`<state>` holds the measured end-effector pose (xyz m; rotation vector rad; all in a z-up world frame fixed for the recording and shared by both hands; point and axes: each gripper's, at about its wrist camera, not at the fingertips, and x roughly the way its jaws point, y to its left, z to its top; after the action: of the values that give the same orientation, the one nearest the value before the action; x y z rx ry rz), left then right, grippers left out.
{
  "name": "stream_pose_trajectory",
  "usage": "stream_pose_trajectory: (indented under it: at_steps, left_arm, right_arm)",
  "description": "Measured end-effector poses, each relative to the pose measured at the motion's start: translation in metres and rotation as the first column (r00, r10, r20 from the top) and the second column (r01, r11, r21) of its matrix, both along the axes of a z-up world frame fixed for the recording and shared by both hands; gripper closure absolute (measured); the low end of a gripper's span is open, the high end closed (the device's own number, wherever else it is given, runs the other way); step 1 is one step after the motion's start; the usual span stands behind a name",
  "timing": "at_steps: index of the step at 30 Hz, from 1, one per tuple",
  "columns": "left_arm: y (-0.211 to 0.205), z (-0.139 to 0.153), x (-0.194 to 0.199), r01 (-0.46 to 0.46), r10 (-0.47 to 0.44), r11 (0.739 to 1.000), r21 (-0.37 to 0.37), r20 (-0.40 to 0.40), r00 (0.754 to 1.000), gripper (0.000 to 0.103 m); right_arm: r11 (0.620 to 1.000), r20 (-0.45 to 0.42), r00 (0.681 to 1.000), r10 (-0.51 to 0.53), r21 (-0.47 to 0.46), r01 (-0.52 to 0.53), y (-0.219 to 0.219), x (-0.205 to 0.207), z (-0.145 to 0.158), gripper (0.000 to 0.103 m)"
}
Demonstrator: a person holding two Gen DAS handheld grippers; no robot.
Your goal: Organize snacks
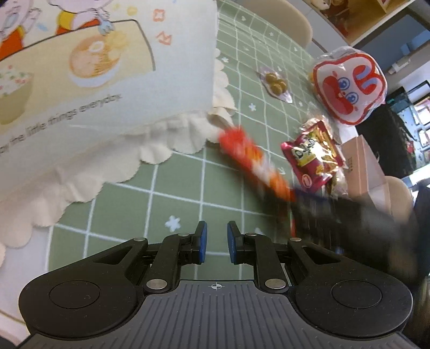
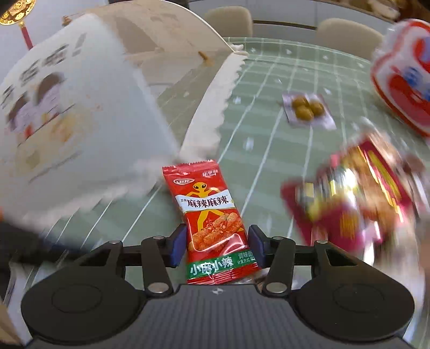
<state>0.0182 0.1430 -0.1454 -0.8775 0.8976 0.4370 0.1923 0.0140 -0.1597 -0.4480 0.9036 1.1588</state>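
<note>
My right gripper (image 2: 217, 243) is shut on a red spicy-stick snack packet (image 2: 212, 214), with the blue pads pressing its two long edges. The packet stays sharp while everything behind it is blurred. In the left wrist view the same packet (image 1: 255, 161) is a red smear in the air beside a white fabric basket (image 1: 94, 80) with a cartoon print and scalloped trim. The basket (image 2: 80, 120) fills the left of the right wrist view, its mouth turned toward the table. My left gripper (image 1: 217, 243) is shut on nothing, low over the green checked tablecloth (image 1: 134, 209).
On the cloth to the right lie a magenta snack pack (image 1: 313, 155), a clear pack of brown-green balls (image 1: 275, 82) and a puffy white-and-red bag with a cartoon face (image 1: 349, 86). A pinkish cardboard box (image 1: 362, 166) stands at the table edge. Beige chairs (image 2: 231, 18) line the far side.
</note>
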Motion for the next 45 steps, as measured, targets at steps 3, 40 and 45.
stream_pose_trajectory:
  at_steps: [3,40,45]
  left_arm:
    - [0.001,-0.007,0.012,0.018,-0.017,0.998,-0.052,0.012,1.0,0.083]
    - [-0.13,-0.002,0.058,0.515,-0.45,0.723,0.461,-0.251,0.857,0.034]
    - [-0.11,-0.011,0.065,0.472,-0.412,0.789,0.394,-0.231,0.881,0.034]
  right_arm:
    - [1.0,-0.055,0.998,-0.022,0.003,0.022,-0.035,-0.039,0.0,0.052]
    - [0.857,0.132,0.848,-0.513,0.022,0.515,-0.181,-0.059,-0.036,0.0]
    - [0.847,0.132,0.838,-0.53,0.025,0.532,-0.181,-0.06,-0.034,0.0]
